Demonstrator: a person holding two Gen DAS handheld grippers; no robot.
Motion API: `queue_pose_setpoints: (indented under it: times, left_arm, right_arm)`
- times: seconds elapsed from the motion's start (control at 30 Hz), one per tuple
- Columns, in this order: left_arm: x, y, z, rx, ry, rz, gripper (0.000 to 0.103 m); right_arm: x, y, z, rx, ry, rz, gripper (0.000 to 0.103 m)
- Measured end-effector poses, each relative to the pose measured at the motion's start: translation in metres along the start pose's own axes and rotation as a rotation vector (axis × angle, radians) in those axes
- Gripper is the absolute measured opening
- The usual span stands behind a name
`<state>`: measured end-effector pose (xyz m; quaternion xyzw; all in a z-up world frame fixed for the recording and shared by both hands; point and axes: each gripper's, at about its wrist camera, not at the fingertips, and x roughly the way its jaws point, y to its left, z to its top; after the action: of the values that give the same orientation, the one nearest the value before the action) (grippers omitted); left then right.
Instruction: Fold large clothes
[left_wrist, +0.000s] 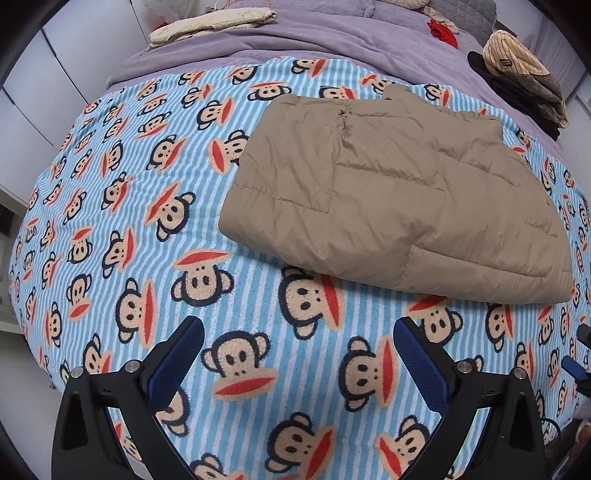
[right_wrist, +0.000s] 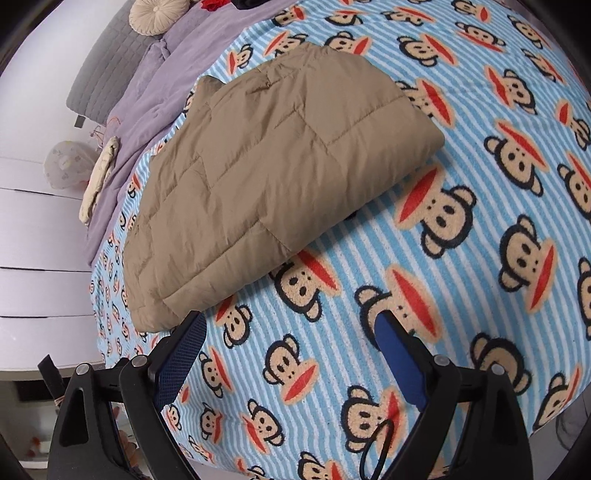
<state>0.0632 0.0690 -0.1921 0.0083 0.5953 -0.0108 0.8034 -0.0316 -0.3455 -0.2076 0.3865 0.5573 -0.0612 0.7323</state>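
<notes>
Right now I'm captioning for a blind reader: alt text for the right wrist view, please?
A folded tan jacket lies on a blue striped monkey-print blanket. The open right hand-held gripper is just below it, nothing between its jaws.

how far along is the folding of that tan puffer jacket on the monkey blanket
Done: the tan puffer jacket already lies folded into a compact block on the monkey blanket. In hand: nothing; the left gripper and the right gripper are both open over bare blanket, clear of the jacket. Left: perhaps one more fold or moving it aside. Whether the dark clothes pile at the far edge needs folding I can't tell.
</notes>
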Motion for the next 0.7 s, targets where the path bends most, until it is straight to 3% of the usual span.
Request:
queue_pose_setpoints:
  times: [0.07, 0.4, 0.5, 0.7]
  left_arm:
    - [0.007, 0.001, -0.002, 0.006, 0.025, 0.01, 0.103]
    - [0.023, 0.001, -0.004, -0.025, 0.066, -0.105, 0.103]
    - [0.035, 0.008, 0.001, -0.075, 0.048, -0.225, 0.103]
    - [0.092, 0.031, 0.018, -0.297, 0.088, -0.528, 0.103]
  right_arm:
    - [0.006, -0.007, -0.003, 0.034, 0.032, 0.019, 0.094]
    - [0.022, -0.025, 0.003, 0.145, 0.081, 0.128, 0.094]
    - [0.034, -0.031, 0.011, 0.18, 0.097, 0.186, 0.094]
    - [0.063, -0.041, 0.033, 0.249, 0.099, 0.323, 0.094]
